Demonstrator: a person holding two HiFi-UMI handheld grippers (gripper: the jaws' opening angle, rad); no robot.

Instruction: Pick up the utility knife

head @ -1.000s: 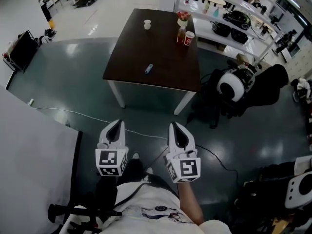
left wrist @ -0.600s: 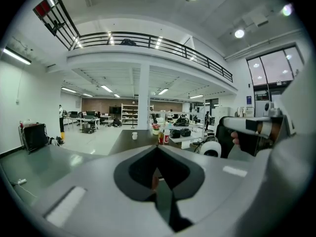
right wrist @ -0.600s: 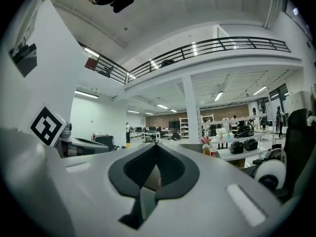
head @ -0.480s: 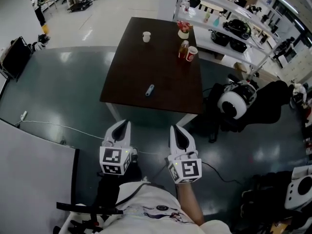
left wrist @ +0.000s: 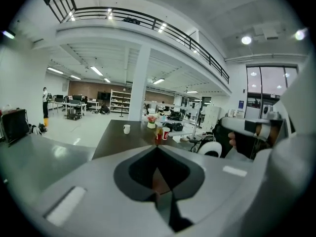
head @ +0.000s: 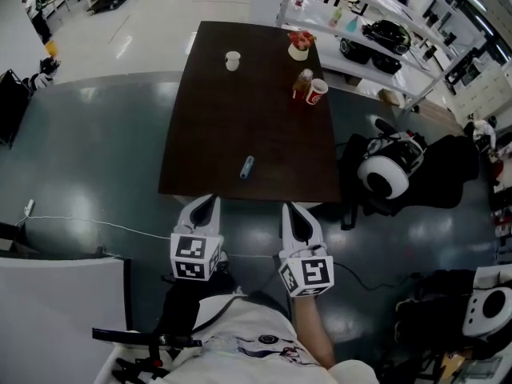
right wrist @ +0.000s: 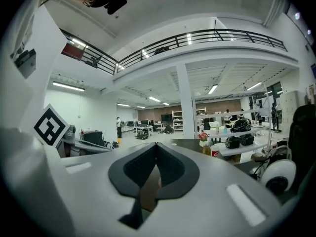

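Head view: the dark brown rectangular table has drawn nearer; my left claw and right claw, both closed and empty, hover by its near edge, with the slim blue utility knife beyond.

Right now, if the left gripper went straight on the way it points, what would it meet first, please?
Probably the dark table, near its front edge, though height is hard to judge. The utility knife lies right of the line from the left gripper.
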